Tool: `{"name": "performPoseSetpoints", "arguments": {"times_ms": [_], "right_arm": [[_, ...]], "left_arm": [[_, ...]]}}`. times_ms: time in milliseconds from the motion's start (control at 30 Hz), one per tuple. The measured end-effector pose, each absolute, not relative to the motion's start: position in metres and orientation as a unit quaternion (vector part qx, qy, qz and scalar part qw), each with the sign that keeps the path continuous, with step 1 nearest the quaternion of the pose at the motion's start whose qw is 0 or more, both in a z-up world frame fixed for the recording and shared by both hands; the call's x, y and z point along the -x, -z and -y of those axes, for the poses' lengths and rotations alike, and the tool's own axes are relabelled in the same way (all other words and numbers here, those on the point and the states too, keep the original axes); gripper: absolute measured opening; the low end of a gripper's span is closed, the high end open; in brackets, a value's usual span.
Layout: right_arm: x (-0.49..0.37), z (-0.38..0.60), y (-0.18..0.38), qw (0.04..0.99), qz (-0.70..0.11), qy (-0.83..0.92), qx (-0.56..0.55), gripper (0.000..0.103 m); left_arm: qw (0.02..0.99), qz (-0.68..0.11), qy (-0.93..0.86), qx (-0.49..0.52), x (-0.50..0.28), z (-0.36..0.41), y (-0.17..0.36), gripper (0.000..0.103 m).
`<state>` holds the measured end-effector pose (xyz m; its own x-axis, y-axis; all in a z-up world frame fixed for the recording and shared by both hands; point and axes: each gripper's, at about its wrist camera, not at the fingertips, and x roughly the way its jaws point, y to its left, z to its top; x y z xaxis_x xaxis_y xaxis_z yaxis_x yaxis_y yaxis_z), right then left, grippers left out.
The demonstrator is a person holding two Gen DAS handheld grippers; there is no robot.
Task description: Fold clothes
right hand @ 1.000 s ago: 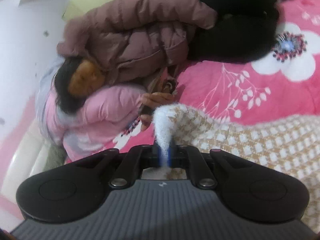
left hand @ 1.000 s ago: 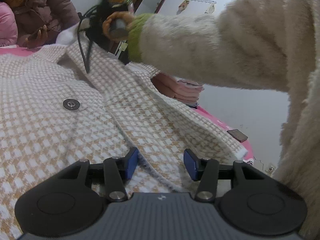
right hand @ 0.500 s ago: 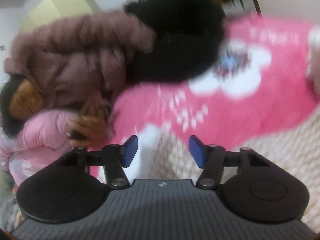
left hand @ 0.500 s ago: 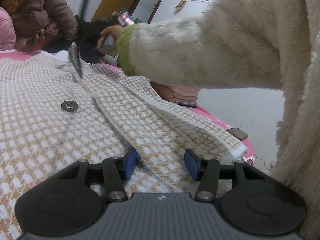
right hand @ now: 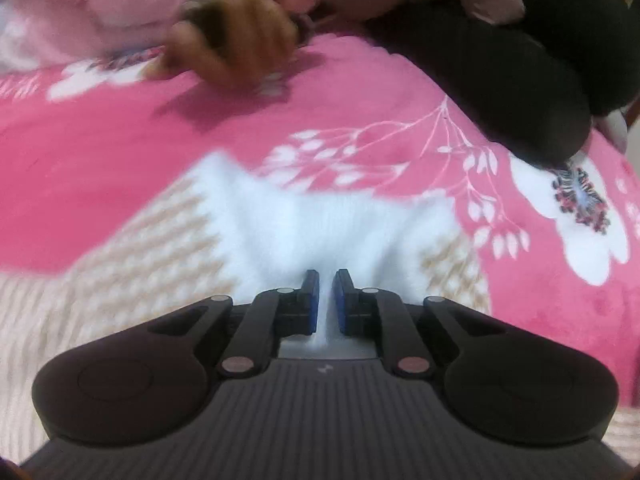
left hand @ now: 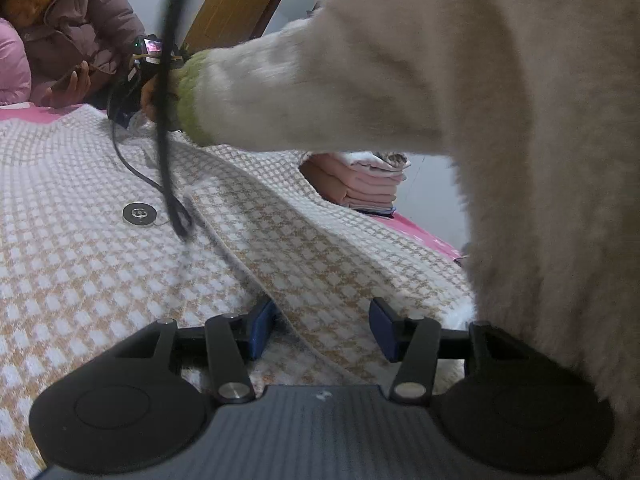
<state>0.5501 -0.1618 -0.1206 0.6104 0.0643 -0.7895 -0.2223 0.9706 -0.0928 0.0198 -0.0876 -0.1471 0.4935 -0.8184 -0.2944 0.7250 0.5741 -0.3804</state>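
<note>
The right gripper [right hand: 327, 300] has its blue pads nearly pressed together on a ridge of the white fuzzy trim [right hand: 320, 220] at the far edge of the checked garment [right hand: 132, 240], so it is pinching that cloth against the pink floral blanket [right hand: 360, 100]. The left gripper [left hand: 322, 330] stands half spread, its pads either side of a folded-over panel [left hand: 304, 248] of the same garment; the cloth lies between them but the pads do not appear to press on it. The garment is spread flat over the bed, a round metal snap [left hand: 140, 213] showing on its front, with a dark cable [left hand: 168, 152] trailing across it from the fluffy cream sleeve [left hand: 360, 80] that reaches to the far edge. A stack of folded pink clothes [left hand: 360, 184] sits beyond the garment's right side, so some items look finished. This piece seems early in its fold: one panel is turned in, while the lengthwise folds and stacking are left. Another person sits at the bed's far side.
</note>
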Motion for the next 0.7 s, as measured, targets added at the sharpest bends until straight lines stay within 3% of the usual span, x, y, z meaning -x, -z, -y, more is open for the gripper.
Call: {"name": "performPoseSetpoints", "arguments": {"times_ms": [133,233,400,567,700], "right_arm": [[-0.586,0.179,0.123,0.906,-0.419,-0.057,-0.007,0.001],[-0.596,0.188,0.118,0.915,-0.399,-0.017,-0.062,0.004],[-0.557,0.220,0.072,0.935,-0.325,-0.039,-0.139,0.005],[-0.503,0.230,0.039,0.930,-0.347,-0.079,-0.088,0.006],[-0.497,0.219,0.076,0.905,-0.418,-0.077,-0.024,0.006]], "left_arm": [[0.855,-0.228,0.452,0.111,-0.021,0.087,0.148,0.053],[0.854,-0.229,0.452,0.113,-0.021,0.087,0.148,0.053],[0.855,-0.228,0.452,0.110,-0.019,0.088,0.148,0.054],[0.857,-0.226,0.450,0.106,-0.017,0.090,0.148,0.054],[0.859,-0.223,0.449,0.102,-0.016,0.091,0.148,0.055]]}}
